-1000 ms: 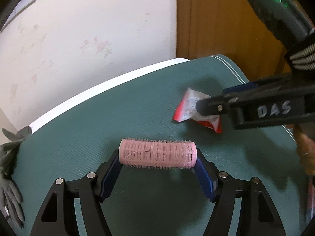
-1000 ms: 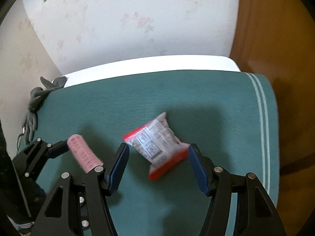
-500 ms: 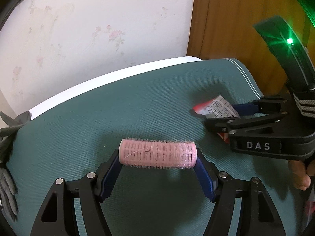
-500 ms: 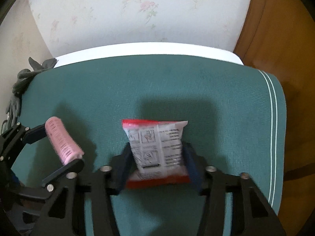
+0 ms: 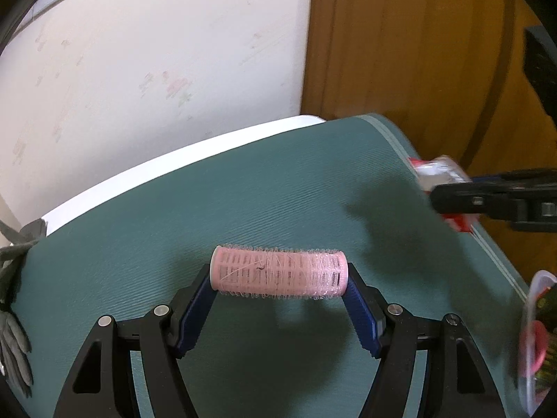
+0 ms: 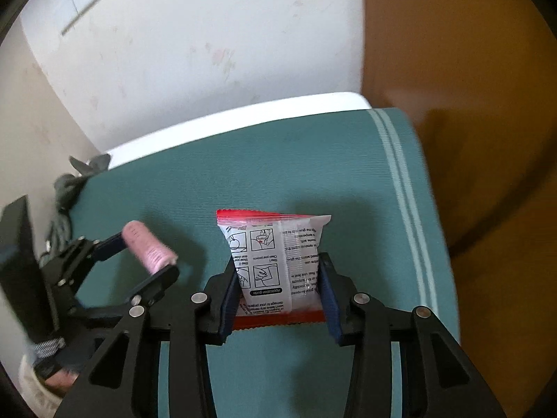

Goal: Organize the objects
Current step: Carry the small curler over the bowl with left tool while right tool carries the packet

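Left gripper (image 5: 278, 287): black frame, blue pads, clamped endwise on a pink roller (image 5: 278, 273) held crosswise between the fingertips, above the green mat (image 5: 243, 191); shadow of both falls on the mat beneath. Right gripper (image 6: 280, 271): same build, jaws pressed against both sides of a sachet (image 6: 275, 264), white with printed panels and red top and bottom seams, held upright over the mat's middle. In the right wrist view the left gripper (image 6: 148, 256) and roller (image 6: 148, 249) sit to the left of the sachet, near but apart; in the left wrist view the right gripper (image 5: 463, 191) and sachet (image 5: 438, 172) hang at the mat's right edge. Mat: ribbed, pale double stripe along the right edge, laid on a white table (image 6: 243, 115) whose far edge shows bare. Grey gloves (image 5: 14, 313): draped at the mat's left edge. Clear tub (image 5: 536, 345): at the near right, blurred, contents unclear. Beyond: floral wallpaper (image 5: 156, 52), wooden panel (image 5: 400, 52) to its right.
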Motion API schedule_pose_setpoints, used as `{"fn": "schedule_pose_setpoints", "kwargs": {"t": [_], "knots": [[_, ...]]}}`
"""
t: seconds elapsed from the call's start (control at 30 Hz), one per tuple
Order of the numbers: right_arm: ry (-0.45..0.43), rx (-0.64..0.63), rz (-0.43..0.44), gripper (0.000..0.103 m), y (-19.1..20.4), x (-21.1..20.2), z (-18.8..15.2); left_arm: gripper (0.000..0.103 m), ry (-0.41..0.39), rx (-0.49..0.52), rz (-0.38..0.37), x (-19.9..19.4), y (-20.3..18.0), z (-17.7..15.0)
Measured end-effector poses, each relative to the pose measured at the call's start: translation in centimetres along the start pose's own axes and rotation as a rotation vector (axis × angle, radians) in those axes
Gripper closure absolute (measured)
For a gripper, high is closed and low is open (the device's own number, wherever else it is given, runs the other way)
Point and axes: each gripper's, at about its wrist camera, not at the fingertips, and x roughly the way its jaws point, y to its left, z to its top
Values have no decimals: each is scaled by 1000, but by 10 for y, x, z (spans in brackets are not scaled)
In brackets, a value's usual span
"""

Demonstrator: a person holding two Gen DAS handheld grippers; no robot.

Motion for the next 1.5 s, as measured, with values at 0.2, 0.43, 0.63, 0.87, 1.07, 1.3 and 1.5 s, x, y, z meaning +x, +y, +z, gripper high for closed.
{"fn": "schedule_pose_setpoints", "kwargs": {"t": [0.2, 0.43, 0.63, 0.87, 1.07, 1.3, 1.5], "knots": [[-41, 48, -1, 61, -17, -57, -39, 29, -35, 47, -52, -16, -20, 2], [-91, 114, -24, 61, -34, -118, -101, 29, -83, 125, -138, -44, -53, -3], [-111, 241, -100, 61, -68, -155, -157, 29, -104, 184, -230, -61, -86, -5], [-130, 357, -146, 61, -94, -174, -195, 29, -112, 238, -304, -75, -114, -13], [-126, 401, -148, 61, -97, -179, -214, 29, -103, 275, -370, -82, -136, -20], [-98, 373, -178, 61, -88, -175, -225, 29, -107, 313, -392, -88, -151, -26], [-51, 338, -238, 61, -82, -165, -236, 29, -105, 317, -403, -95, -153, -30]]}}
